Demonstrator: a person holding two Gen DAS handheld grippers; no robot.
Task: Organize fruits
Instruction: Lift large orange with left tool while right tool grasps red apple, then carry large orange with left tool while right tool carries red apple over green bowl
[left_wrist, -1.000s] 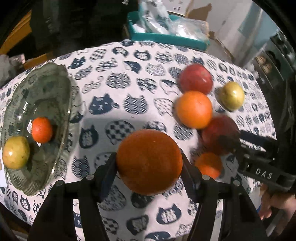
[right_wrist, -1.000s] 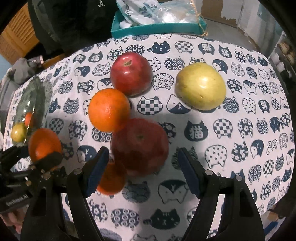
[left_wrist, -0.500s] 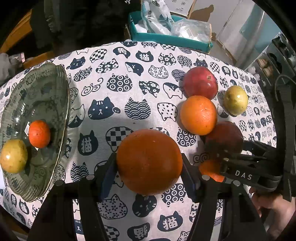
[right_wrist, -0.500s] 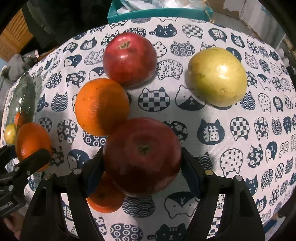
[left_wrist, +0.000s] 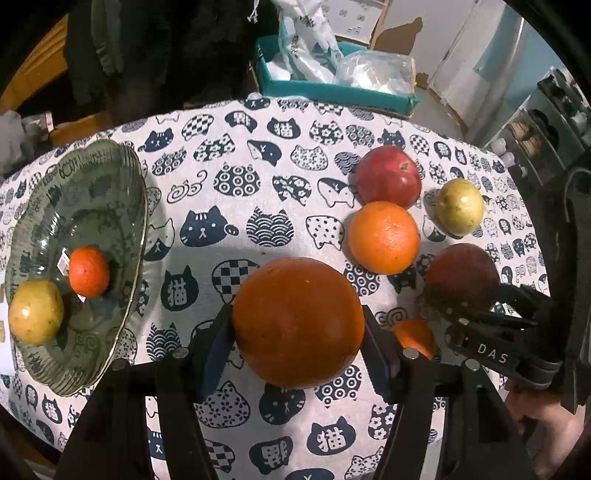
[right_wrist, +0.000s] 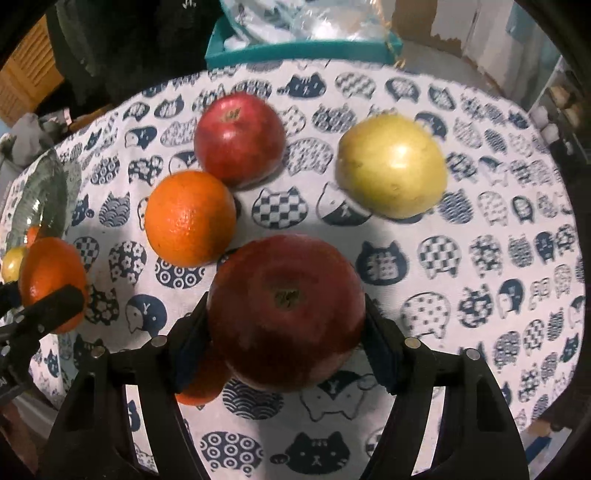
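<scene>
Apple (right_wrist: 286, 314), dark red, now clamped between both pads of the right claw (right_wrist: 286, 321); a second ago the pads stood wide on either side of it, half a second ago they had come around its flanks, and here they press against its skin. Whether it has left the cloth cannot be told from the right wrist view (the stem end faces the camera, and a small orange (right_wrist: 201, 384) lies partly hidden beneath and to its left). From the left wrist view the same apple (left_wrist: 461, 277) shows at the tip of the right claw (left_wrist: 476, 306).

Large orange (left_wrist: 298, 322), held firmly in the left claw (left_wrist: 298, 332) above the desk (left_wrist: 229, 192), as in both earlier pictures; over the last second this claw's outlook has shifted only slightly, with the glass plate (left_wrist: 136, 206) still off to its left.

Plate contents: one small orange (left_wrist: 88, 271) and one yellow fruit (left_wrist: 36, 311). Loose on the cat-print cloth: a bright orange (left_wrist: 384, 237) touching a second red apple (left_wrist: 388, 176), and a yellow-green fruit (left_wrist: 459, 206) set apart to the right.

Reading: both claws are now loaded, so the sorting appears to have passed from grasping to carrying. Two fruits sit on the plate, two are in hand, and four remain on the cloth, which puts the task near its midpoint.
</scene>
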